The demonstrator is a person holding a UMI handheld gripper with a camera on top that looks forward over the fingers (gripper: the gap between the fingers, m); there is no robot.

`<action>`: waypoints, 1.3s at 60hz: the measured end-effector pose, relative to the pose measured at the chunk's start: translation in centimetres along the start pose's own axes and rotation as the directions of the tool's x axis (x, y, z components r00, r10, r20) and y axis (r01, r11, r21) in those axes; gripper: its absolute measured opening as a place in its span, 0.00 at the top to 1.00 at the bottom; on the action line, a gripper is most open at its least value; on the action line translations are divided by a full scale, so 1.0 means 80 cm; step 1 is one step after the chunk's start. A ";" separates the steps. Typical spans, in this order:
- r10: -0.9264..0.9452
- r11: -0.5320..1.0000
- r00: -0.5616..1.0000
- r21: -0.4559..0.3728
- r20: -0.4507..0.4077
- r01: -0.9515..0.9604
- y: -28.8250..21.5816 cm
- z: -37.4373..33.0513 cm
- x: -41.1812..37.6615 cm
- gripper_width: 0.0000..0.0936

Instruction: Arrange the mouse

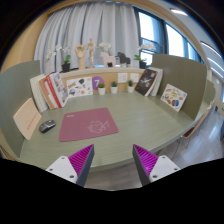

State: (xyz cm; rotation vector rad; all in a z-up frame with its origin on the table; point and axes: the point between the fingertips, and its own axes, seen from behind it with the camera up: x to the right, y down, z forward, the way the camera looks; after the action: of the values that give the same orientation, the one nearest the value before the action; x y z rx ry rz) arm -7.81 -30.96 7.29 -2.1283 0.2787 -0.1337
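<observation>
A small dark mouse (47, 126) lies on the grey-green table (140, 120), just left of a pink mouse mat (87, 125). My gripper (113, 160) is well back from both, above the table's near edge. Its two fingers with magenta pads (82, 158) stand wide apart and hold nothing. The mouse is far ahead and to the left of the fingers.
Books and cards (50, 92) lean along the left side and more lean at the right (172, 97). A low shelf (105, 82) with small pots and figures runs along the back. Curtains and windows stand behind.
</observation>
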 end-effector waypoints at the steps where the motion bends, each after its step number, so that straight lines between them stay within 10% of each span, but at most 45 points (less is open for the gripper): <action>1: -0.007 1.000 1.000 -0.009 0.016 0.007 0.007 0.003 -0.019 0.18; 26: -0.091 0.983 0.945 -0.123 0.314 0.135 0.066 0.078 -0.375 0.17; 60: -0.132 0.981 0.954 -0.104 0.268 0.165 -0.024 0.235 -0.485 0.20; 78: -0.157 0.973 0.948 -0.119 0.275 0.196 -0.033 0.255 -0.486 0.48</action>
State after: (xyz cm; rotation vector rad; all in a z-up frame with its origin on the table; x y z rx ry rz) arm -40.93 -3.18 -1.00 -2.2840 -0.0634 0.0697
